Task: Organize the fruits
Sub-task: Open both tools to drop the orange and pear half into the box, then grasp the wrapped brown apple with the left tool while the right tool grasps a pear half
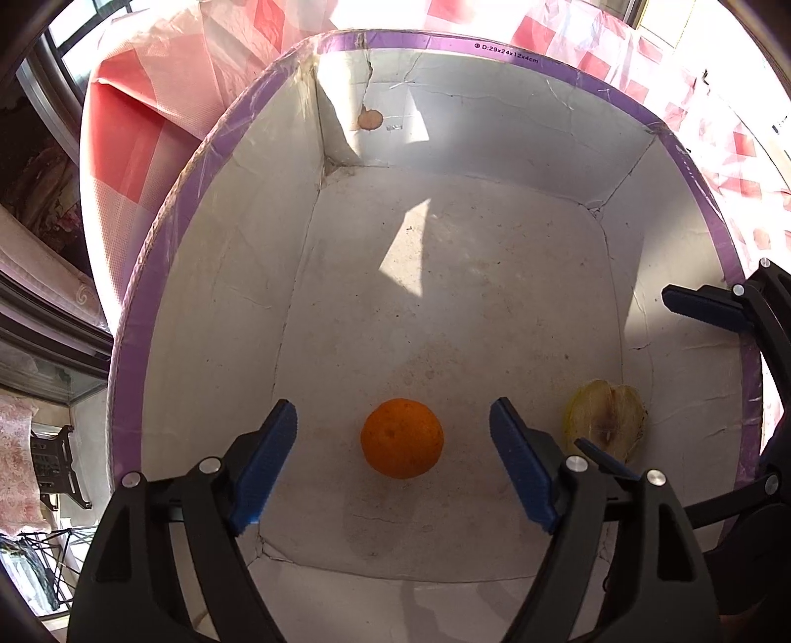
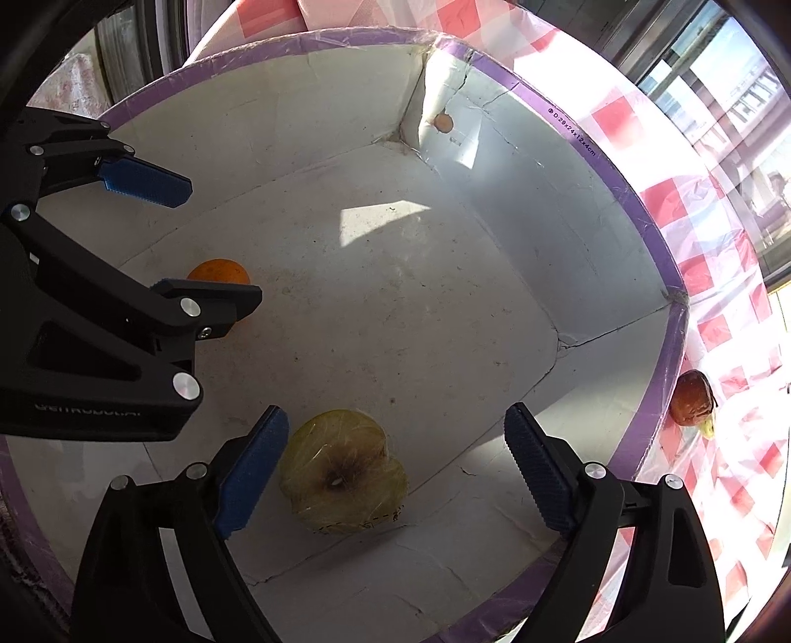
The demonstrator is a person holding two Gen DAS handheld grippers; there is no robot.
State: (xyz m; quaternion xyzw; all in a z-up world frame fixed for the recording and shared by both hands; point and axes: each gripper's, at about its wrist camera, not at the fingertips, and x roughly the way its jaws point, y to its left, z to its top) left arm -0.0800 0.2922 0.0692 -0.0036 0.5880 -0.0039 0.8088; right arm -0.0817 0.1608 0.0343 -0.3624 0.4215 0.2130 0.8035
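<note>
Inside the purple-rimmed box (image 1: pixel 692 163), on its white floor, you had one orange (image 1: pixel 402 438) between your released left gripper (image 1: pixel 393 462) and one yellow-green fruit (image 2: pixel 343 477) between your released right gripper (image 2: pixel 395 470), apparently deposited; a reddish fruit (image 2: pixel 691 398) lay outside against the wall.

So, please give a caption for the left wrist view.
Open left gripper above an orange in the box.

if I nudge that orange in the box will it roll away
Probably. The orange looks round and sits loose on the flat floor of the box, touching nothing, so a push should roll it until a wall stops it. Its skin looks firm, so likely not fragile.
</note>
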